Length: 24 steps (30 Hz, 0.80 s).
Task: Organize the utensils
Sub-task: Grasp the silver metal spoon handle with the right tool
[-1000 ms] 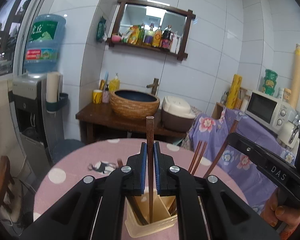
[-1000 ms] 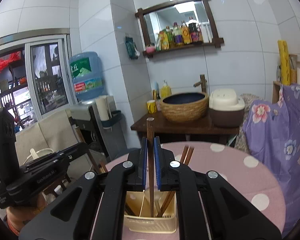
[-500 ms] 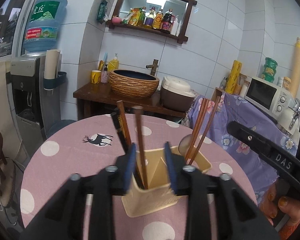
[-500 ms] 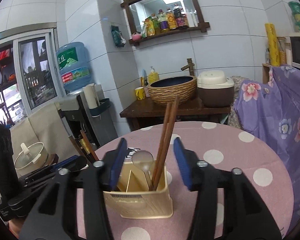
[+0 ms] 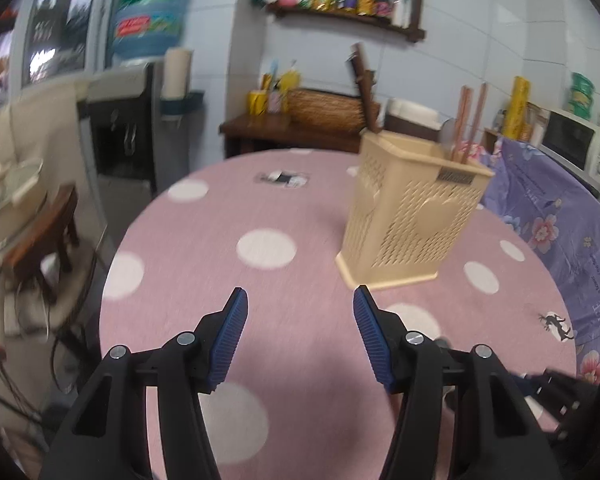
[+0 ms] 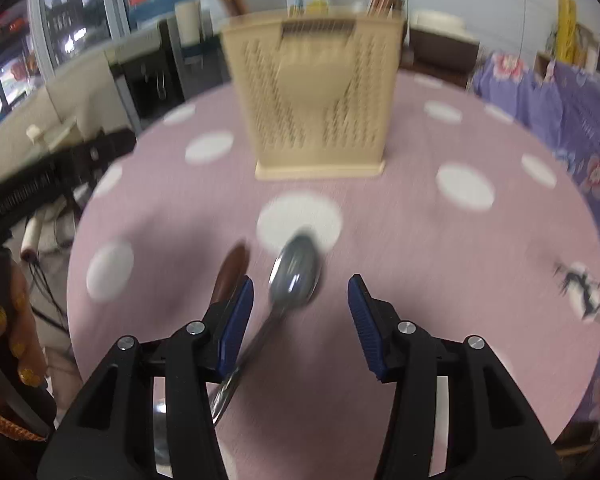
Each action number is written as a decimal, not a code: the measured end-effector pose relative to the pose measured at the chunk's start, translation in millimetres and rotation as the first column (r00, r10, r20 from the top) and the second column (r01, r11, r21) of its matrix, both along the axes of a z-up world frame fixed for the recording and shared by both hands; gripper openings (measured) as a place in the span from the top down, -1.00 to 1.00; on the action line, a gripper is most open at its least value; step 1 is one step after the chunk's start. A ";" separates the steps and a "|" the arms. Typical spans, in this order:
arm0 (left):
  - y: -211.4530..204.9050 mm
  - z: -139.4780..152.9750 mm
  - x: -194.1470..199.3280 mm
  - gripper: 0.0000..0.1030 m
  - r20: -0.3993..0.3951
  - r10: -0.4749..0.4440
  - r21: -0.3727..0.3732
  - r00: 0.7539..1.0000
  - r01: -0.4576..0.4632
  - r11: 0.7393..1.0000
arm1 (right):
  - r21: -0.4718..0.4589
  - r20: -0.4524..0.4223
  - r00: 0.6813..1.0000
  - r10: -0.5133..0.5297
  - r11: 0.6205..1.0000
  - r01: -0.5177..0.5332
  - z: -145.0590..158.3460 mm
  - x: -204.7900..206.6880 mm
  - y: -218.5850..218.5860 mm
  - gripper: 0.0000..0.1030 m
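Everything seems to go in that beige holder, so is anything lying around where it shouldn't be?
Yes. A metal spoon lies loose on the pink dotted tablecloth, in front of the beige holder, between the open right tongs. A brown utensil lies beside it; blur hides what it is.

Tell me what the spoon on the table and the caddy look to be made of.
Spoon: probably polished steel; the bowl is grey and mirrors bright highlights. Caddy: likely matte beige plastic, its moulded walls pierced with rows of small slots. Motion blur hides finer texture.
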<state>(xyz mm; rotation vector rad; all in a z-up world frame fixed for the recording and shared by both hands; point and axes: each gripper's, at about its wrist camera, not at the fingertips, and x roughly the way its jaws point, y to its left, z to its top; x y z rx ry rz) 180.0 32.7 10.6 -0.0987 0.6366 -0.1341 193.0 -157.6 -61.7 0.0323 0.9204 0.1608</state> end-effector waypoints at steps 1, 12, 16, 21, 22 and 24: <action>5.8 -3.5 -2.2 -0.08 -0.007 0.018 -0.004 1.000 -0.018 1.000 | -0.003 -0.023 1.000 -0.002 1.000 0.001 -6.3 -2.1 3.3 0.21; 19.8 -11.6 -20.0 -0.12 -0.027 0.020 -0.055 0.999 -0.022 0.998 | -0.099 0.007 1.000 0.000 0.995 0.000 -10.1 2.4 21.4 0.70; 16.0 -17.0 -22.4 -0.12 -0.038 0.006 -0.055 0.999 -0.008 0.998 | -0.039 -0.011 1.000 0.007 0.999 -0.008 -7.2 7.9 3.3 0.87; 17.1 -23.1 -20.1 -0.12 -0.063 0.001 -0.072 0.998 -0.006 0.997 | 0.052 -0.033 0.998 -0.046 0.997 0.048 -8.2 11.2 -43.8 0.87; 16.5 -23.7 -19.9 -0.12 -0.065 0.001 -0.069 0.998 -0.005 0.998 | 0.056 -0.031 0.998 -0.062 0.996 0.064 -8.7 11.0 -52.7 0.87; 14.3 -24.3 -19.5 -0.12 -0.069 -0.003 -0.068 0.998 -0.001 0.998 | 0.069 -0.026 0.996 -0.089 0.993 0.091 -9.3 8.6 -71.2 0.87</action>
